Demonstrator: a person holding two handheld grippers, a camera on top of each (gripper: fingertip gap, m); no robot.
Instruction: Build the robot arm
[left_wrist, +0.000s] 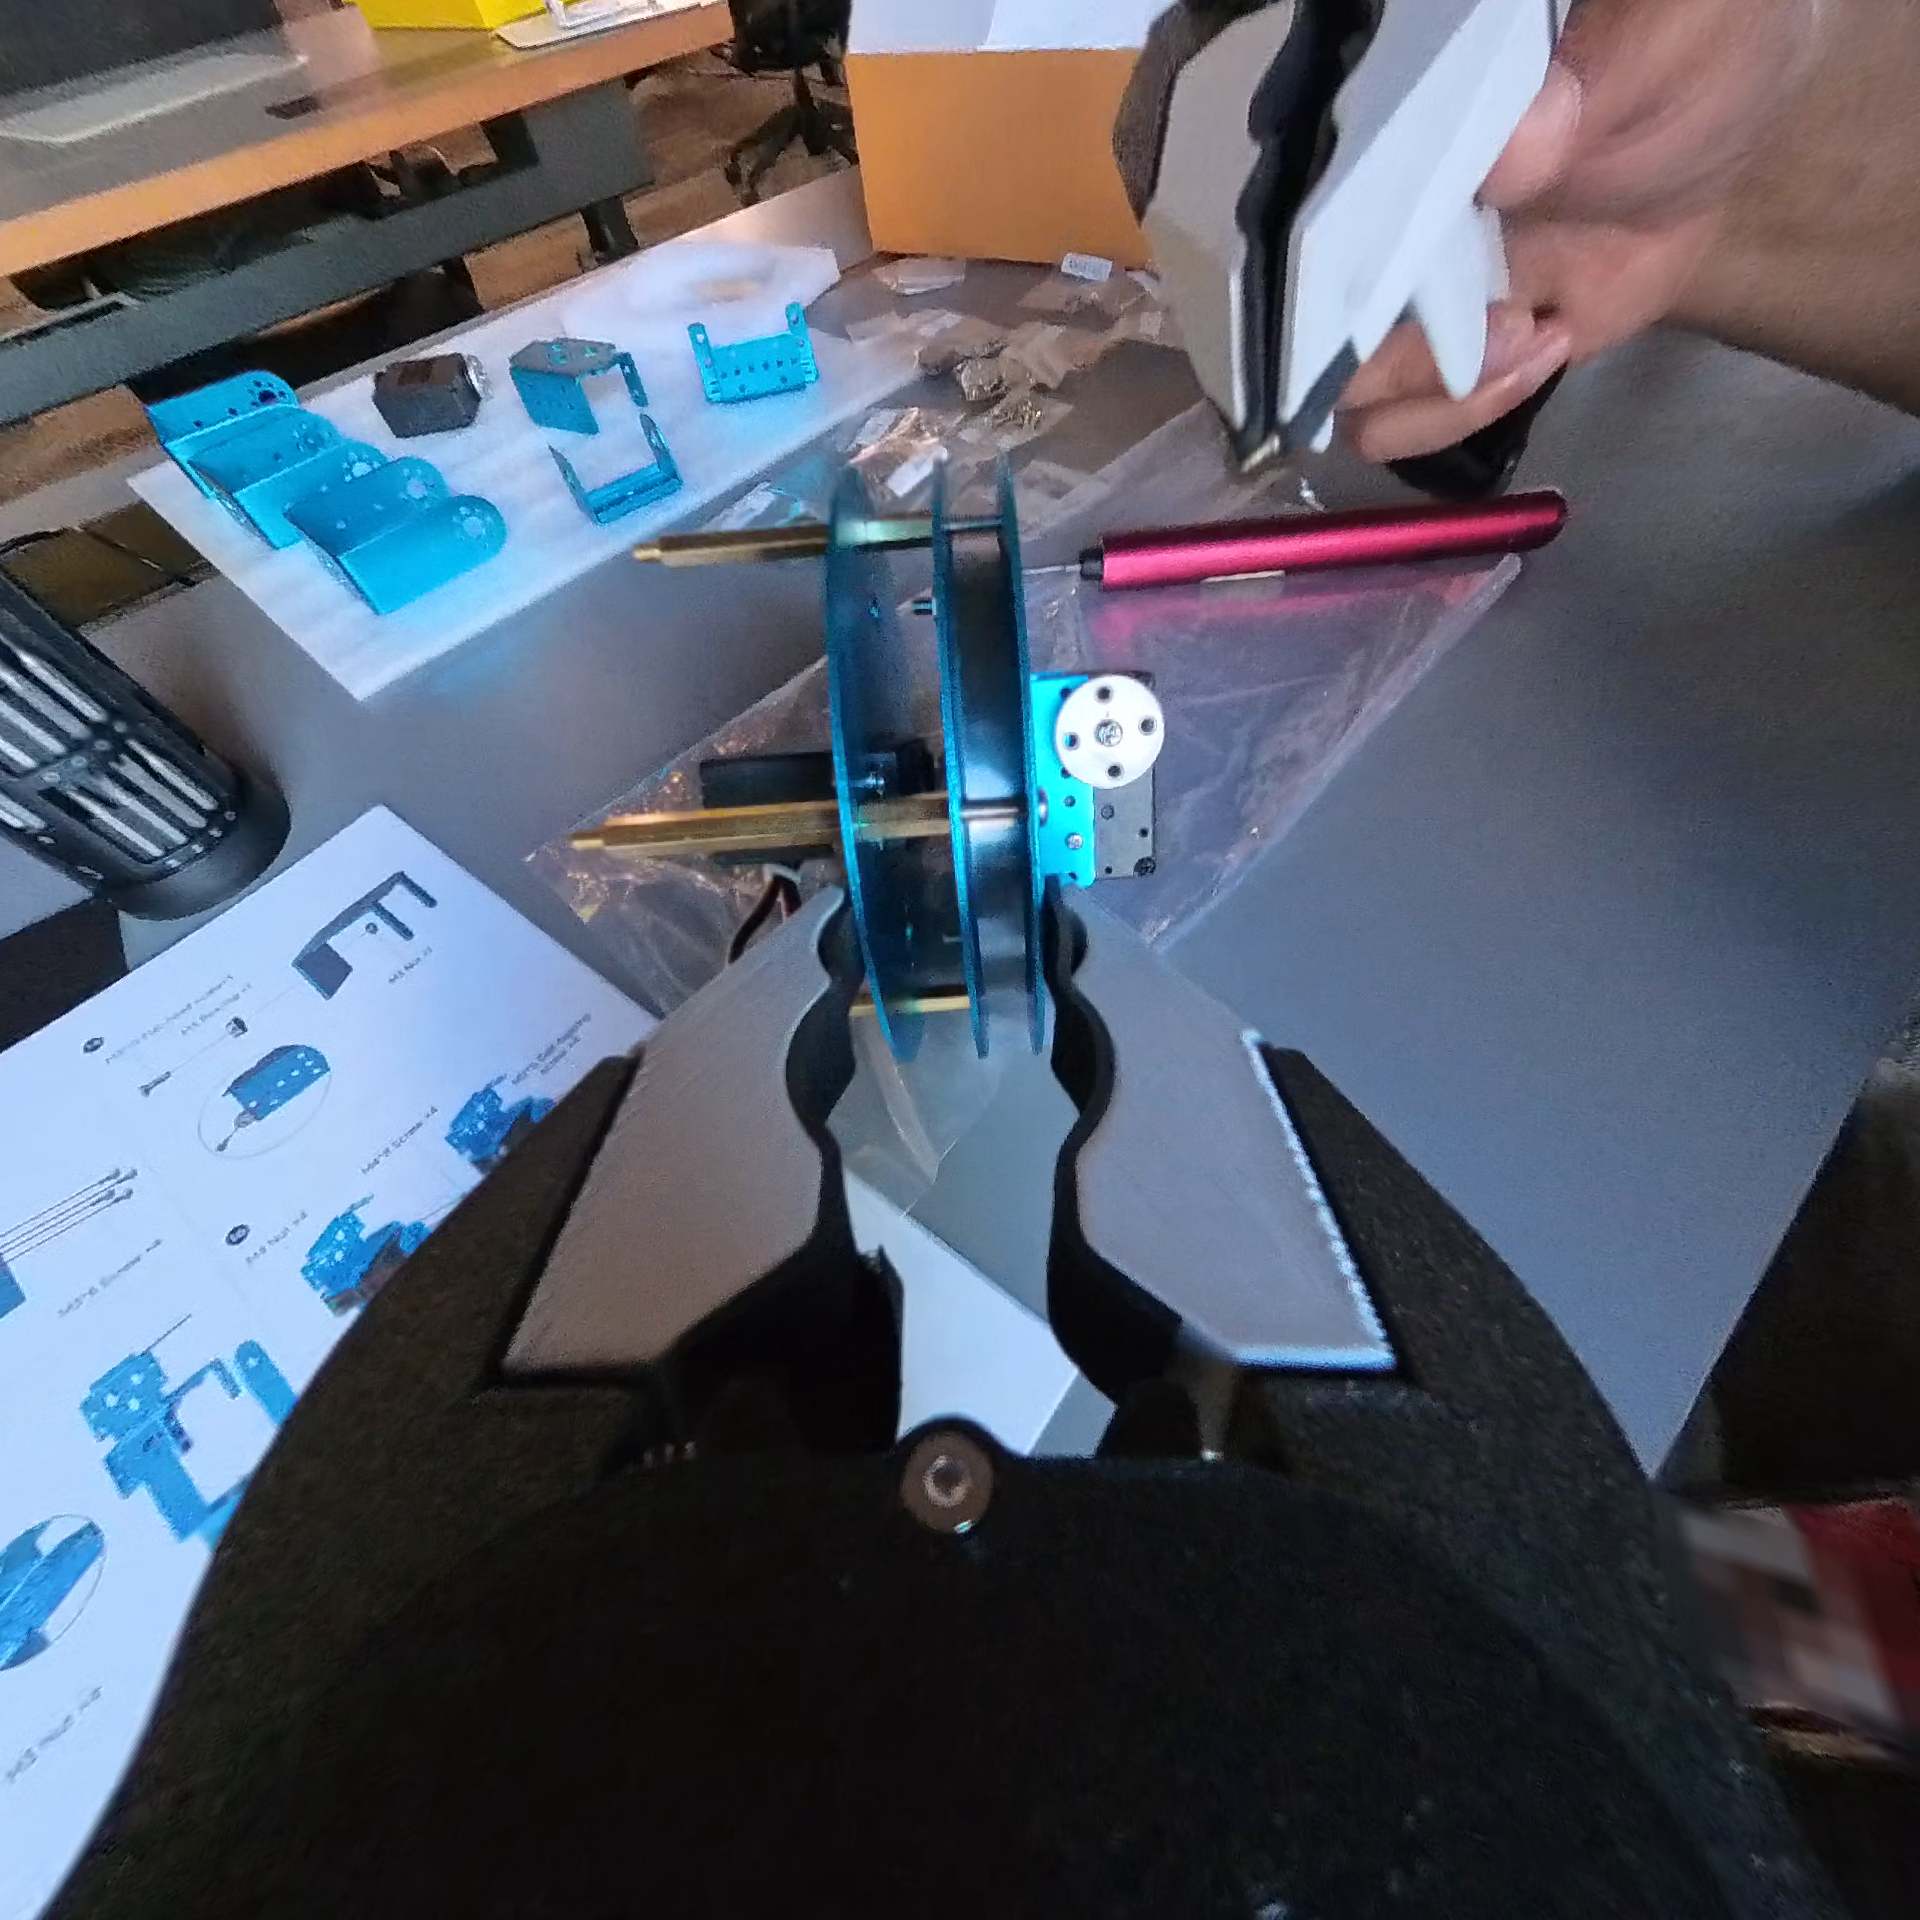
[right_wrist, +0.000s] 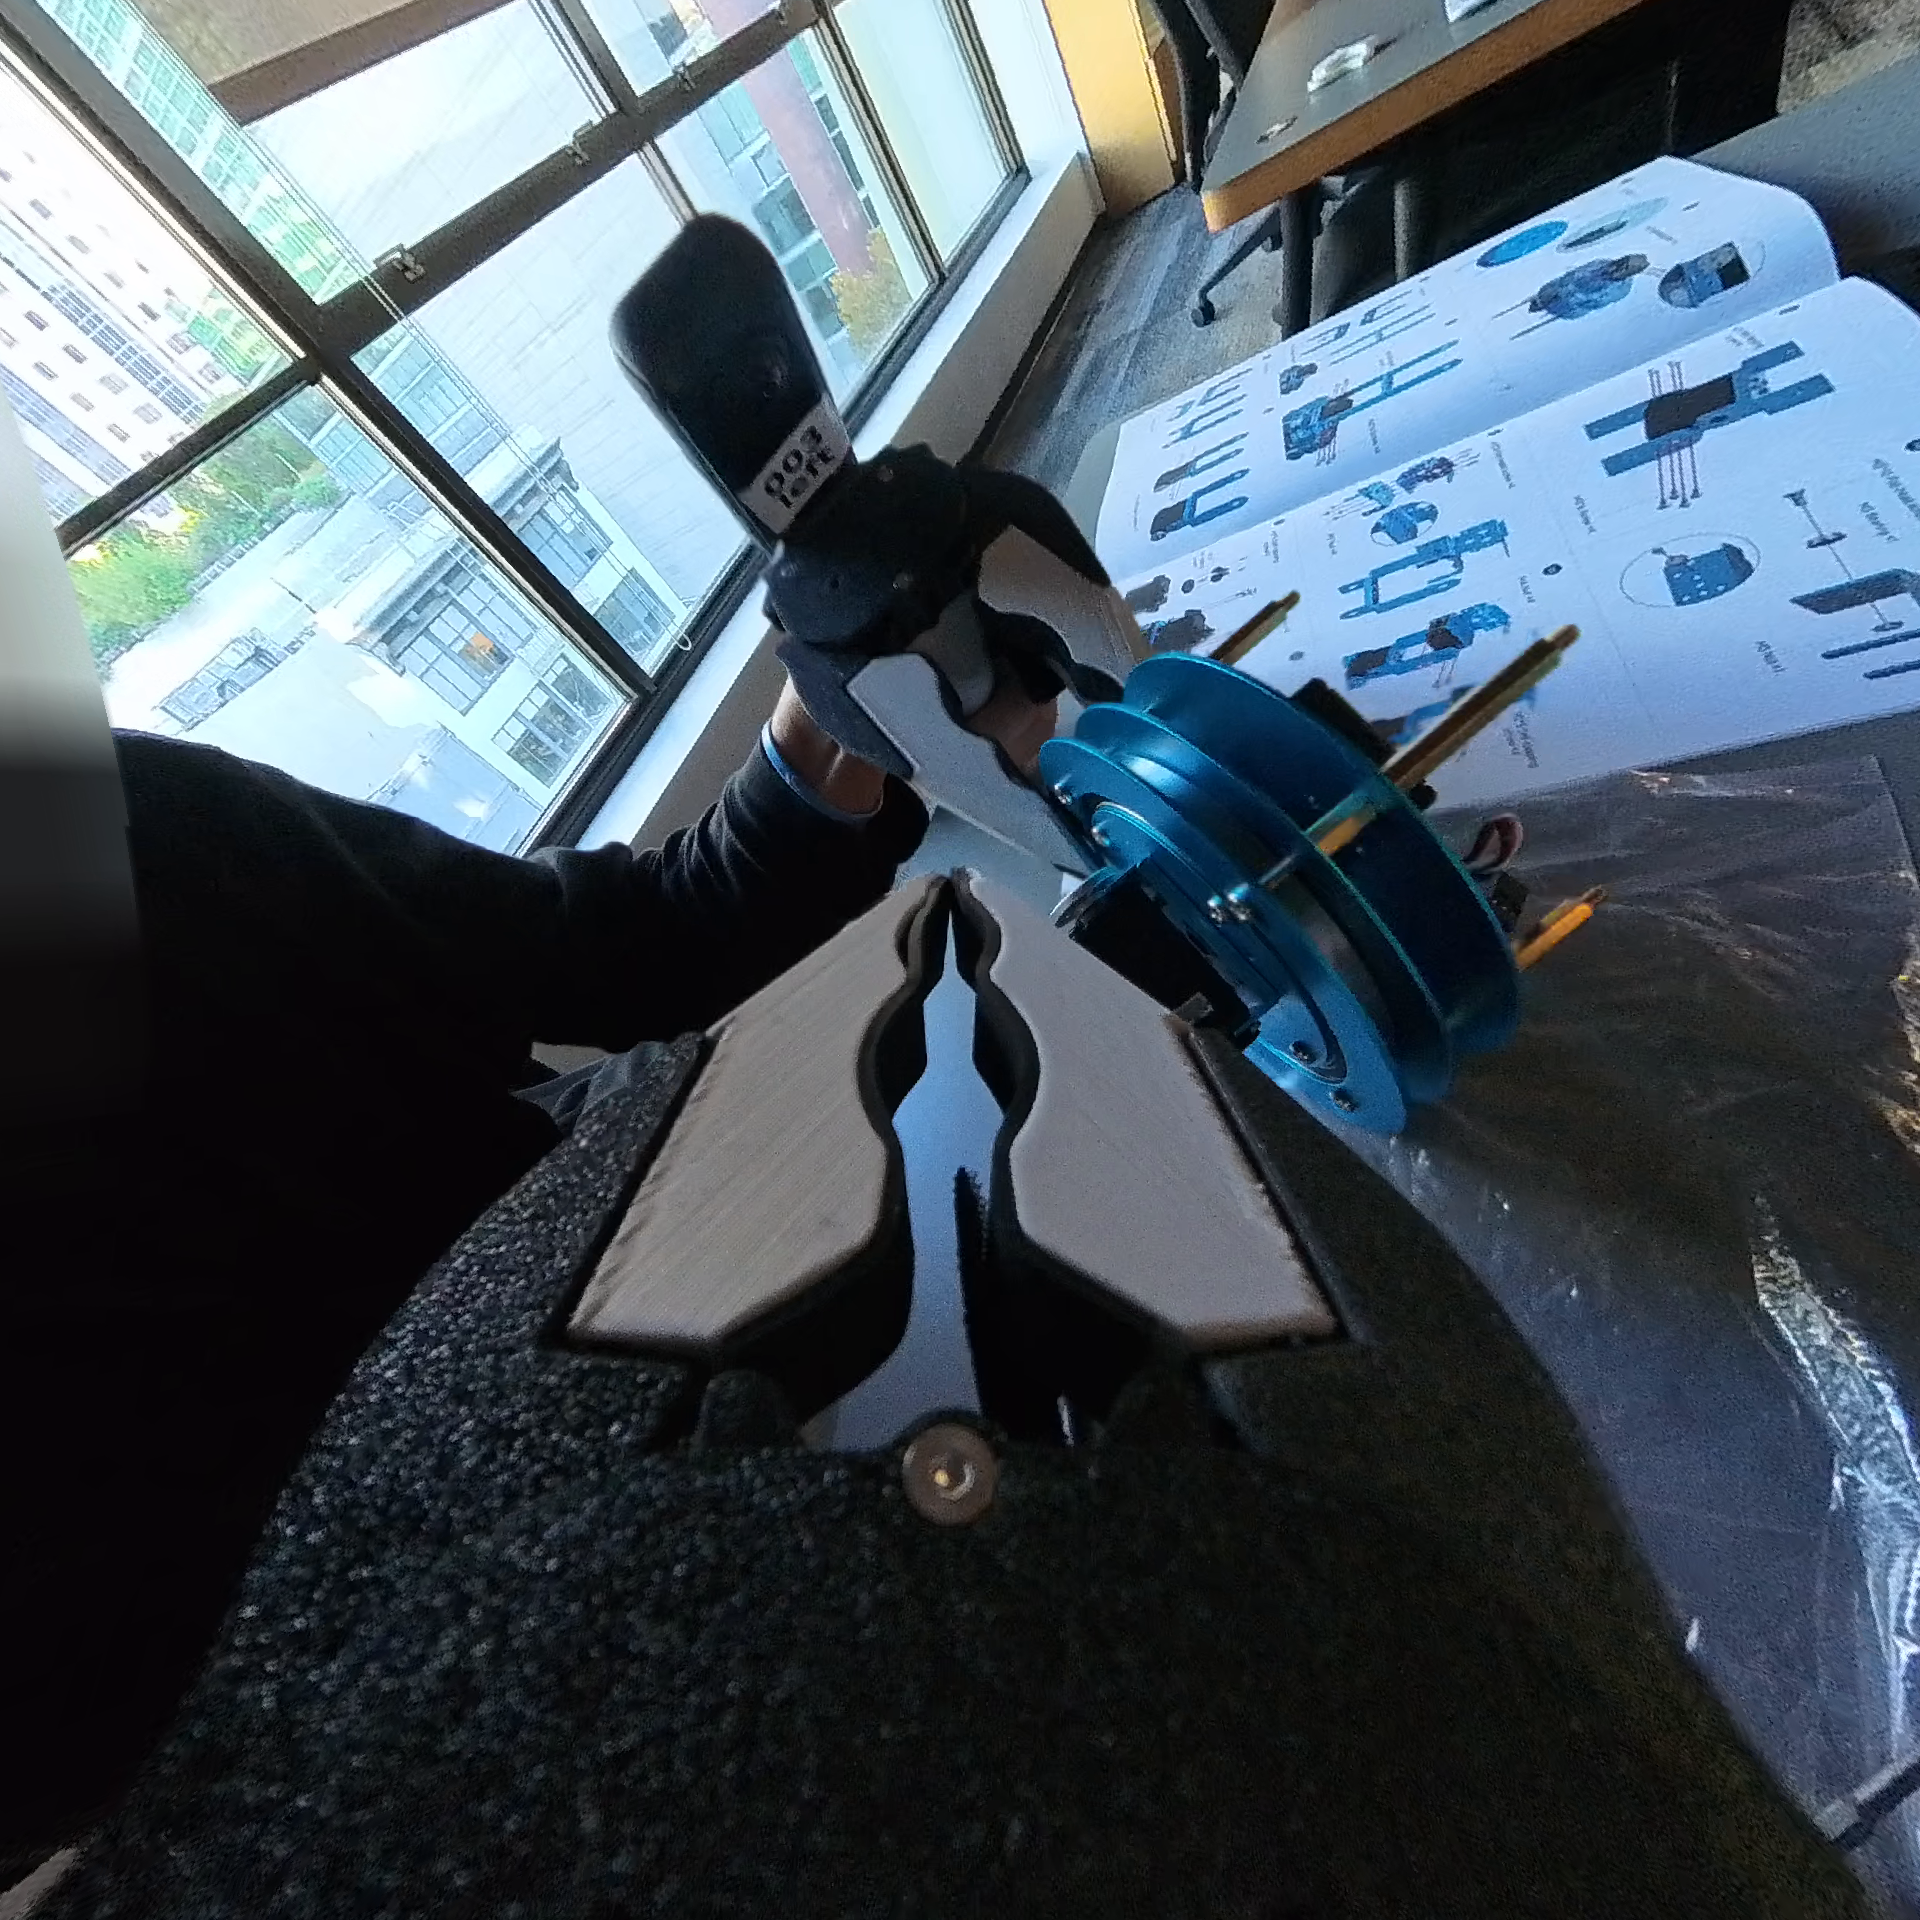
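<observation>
My left gripper (left_wrist: 945, 925) is shut on a blue disc assembly (left_wrist: 935, 748). It is made of stacked round blue plates, brass standoffs (left_wrist: 717, 831) and a servo with a silver horn (left_wrist: 1109, 732), and I hold it on edge above a clear plastic bag. In the right wrist view the same assembly (right_wrist: 1278, 894) sits in the left gripper (right_wrist: 1091, 748), just right of my right gripper's tips. My right gripper (right_wrist: 951, 894) is shut and empty. In the left wrist view it (left_wrist: 1262, 447) is blurred, held by a hand above a red screwdriver (left_wrist: 1320, 540).
Blue brackets (left_wrist: 343, 488) and a black servo (left_wrist: 426, 395) lie on white foam at the back left. Instruction sheets (left_wrist: 208, 1143) (right_wrist: 1558, 499) lie on the grey table. There is also a black bit holder (left_wrist: 94, 769), a cardboard box (left_wrist: 987, 145), bags of small parts (left_wrist: 987, 364) and a window (right_wrist: 364, 364). The gap from one gripper's tips to the other's is roughly 9 cm.
</observation>
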